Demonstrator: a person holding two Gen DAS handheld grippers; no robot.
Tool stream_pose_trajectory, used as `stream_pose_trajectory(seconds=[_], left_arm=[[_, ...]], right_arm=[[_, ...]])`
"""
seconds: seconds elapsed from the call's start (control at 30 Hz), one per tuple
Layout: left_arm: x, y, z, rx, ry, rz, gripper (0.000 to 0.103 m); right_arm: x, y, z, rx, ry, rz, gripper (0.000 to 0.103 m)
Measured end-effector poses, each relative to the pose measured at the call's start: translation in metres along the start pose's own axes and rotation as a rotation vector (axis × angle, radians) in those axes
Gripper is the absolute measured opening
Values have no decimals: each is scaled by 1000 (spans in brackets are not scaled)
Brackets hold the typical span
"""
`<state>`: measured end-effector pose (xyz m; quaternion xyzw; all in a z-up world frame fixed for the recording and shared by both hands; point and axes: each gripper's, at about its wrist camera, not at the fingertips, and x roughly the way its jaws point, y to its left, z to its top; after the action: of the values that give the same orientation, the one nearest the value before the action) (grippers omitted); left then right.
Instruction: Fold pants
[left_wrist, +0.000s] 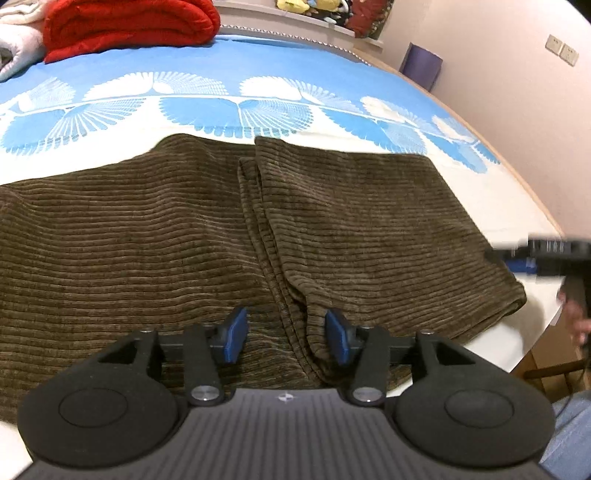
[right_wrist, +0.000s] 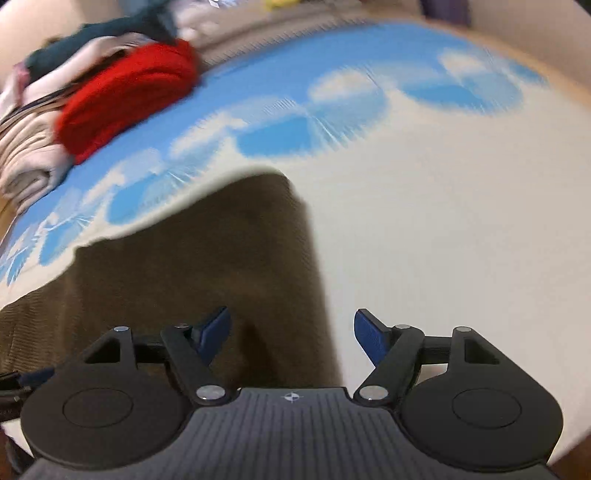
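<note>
While both grippers hang parted, gripping nothing, brown corduroy pants cover the blue-and-white bedspread, red blanket upper left.

Readable text: you have none in either wrist view.
Only sign: a small round crosshair mark on each gripper body, on the left gripper and the right gripper; no lettering beside either.
</note>
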<state>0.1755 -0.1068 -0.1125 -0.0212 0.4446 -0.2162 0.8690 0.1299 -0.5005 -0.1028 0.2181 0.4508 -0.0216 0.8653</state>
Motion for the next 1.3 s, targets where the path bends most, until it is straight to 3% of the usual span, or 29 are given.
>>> stream_pose_trajectory(seconds=[0.13, 0.2, 0.27, 0.37, 0.63, 0.8, 0.93, 1.07, 1.2, 1.3], left_arm=[[-18, 10, 7, -48, -12, 63, 87], [-34, 15, 9, -70, -34, 78, 91], [-47, 21, 11, -90, -43, 88, 96], [-64, 31, 11, -105, -58, 99, 99], [-90, 53, -3, -113, -87, 111, 100], [-95, 68, -12, -127, -86, 112, 100], [-100, 86, -16, -140, -88, 118, 100], [-109, 119, -13, -187, -124, 167, 100], [-126, 165, -14, -290, -189, 241, 100], [-134, 198, -19, -373, -213, 296, 100]], right_arm=[[7, -9, -15, 71, 68, 123, 78], [7, -6, -21, 87, 94, 174, 79], [5, 0, -26, 92, 74, 150, 80], [1, 5, -37, 159, 48, 123, 81], [-13, 1, -75, 456, -49, 152, 82], [-10, 16, -86, 513, -107, 140, 84], [-9, 29, -105, 564, -107, 188, 81], [-11, 39, -114, 608, -214, 101, 74], [-5, 22, -106, 775, -263, 107, 73], [-2, 22, -103, 802, -283, 88, 74]])
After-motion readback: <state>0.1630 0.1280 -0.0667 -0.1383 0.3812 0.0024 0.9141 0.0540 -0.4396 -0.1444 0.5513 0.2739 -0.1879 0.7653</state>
